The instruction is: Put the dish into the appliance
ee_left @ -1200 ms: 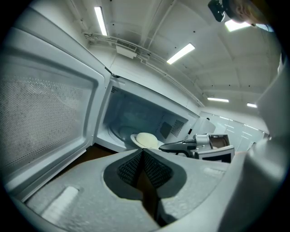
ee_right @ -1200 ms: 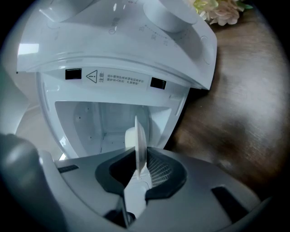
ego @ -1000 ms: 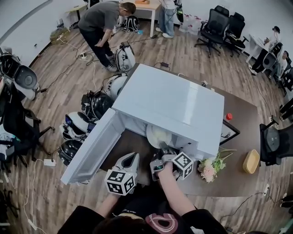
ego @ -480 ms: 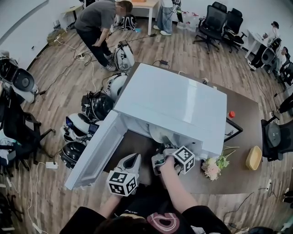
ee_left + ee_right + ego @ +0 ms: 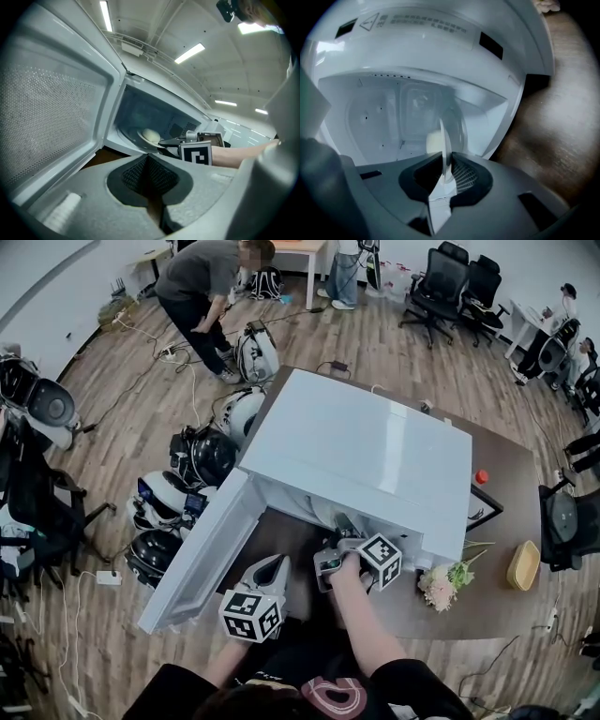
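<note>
A white microwave (image 5: 356,446) sits on the dark brown counter (image 5: 412,615) in the middle of the head view, with its door (image 5: 202,554) swung wide open toward the lower left. The right hand-held gripper (image 5: 339,524) reaches into the mouth of the oven, just under the front edge of its top. Its jaws are clamped on the rim of the dish (image 5: 149,139). In the left gripper view the dish is a shallow pale plate carrying a rounded, cream-coloured lump of food (image 5: 150,135), and it is already inside the cavity, low over the floor; whether it touches the floor cannot be told. The right gripper view shows the dish edge-on, as a thin pale line rising from between the pads, with the back wall of the cavity (image 5: 393,117) behind it. The left hand-held gripper (image 5: 272,563) hovers lower left of the right one, in front of the open door, and holds nothing; its jaws are pressed together. At the right of the counter lie a bunch of flowers (image 5: 441,582) and a wooden bowl (image 5: 518,565). A person (image 5: 202,282) bends over at the upper left, on the wooden floor.
</note>
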`<state>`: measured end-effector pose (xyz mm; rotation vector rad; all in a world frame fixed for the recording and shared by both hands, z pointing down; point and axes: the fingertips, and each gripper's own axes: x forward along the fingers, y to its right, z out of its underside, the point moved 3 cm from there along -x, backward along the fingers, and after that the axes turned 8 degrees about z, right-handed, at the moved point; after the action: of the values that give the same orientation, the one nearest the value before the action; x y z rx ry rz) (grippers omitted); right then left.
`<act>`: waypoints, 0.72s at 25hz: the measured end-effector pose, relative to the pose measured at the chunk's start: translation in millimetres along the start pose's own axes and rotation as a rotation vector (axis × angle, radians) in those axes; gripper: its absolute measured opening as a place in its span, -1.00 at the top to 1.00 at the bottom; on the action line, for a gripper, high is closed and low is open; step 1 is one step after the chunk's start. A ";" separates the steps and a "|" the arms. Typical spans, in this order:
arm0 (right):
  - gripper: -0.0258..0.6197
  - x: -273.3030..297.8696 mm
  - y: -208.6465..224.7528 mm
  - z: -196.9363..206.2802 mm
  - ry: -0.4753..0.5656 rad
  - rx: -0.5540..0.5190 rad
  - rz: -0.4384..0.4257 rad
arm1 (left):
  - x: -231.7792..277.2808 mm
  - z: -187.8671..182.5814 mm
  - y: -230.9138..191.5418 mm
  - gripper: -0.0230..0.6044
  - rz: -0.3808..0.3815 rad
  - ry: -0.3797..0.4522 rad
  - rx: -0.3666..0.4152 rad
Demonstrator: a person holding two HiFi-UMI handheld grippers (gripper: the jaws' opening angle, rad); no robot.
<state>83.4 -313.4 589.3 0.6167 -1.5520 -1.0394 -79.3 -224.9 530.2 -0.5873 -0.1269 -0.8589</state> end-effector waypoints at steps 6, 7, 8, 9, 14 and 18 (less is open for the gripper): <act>0.74 8.2 -3.7 -5.3 0.015 0.000 0.001 | 1.5 0.5 -2.9 0.90 0.001 -0.008 0.004; 0.74 9.5 -5.2 -5.5 0.021 -0.002 -0.003 | 1.7 0.3 -3.8 0.90 0.001 -0.009 0.004; 0.74 10.8 -7.0 -5.5 0.028 -0.008 -0.007 | 1.9 -0.5 -4.8 0.90 0.000 -0.009 0.005; 0.74 12.0 -8.7 -5.5 0.035 -0.019 -0.010 | 1.9 -1.5 -6.0 0.90 -0.001 -0.008 0.005; 0.73 16.8 -16.4 -5.9 0.060 -0.152 -0.005 | -0.3 -5.8 -14.6 0.90 -0.018 0.003 0.004; 0.73 21.2 -19.6 -7.6 0.064 -0.277 0.012 | -1.5 -6.3 -18.4 0.90 -0.026 0.005 0.001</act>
<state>82.6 -342.6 582.9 0.4436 -1.3246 -1.1881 -94.8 -236.6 532.4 -0.5837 -0.1306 -0.8850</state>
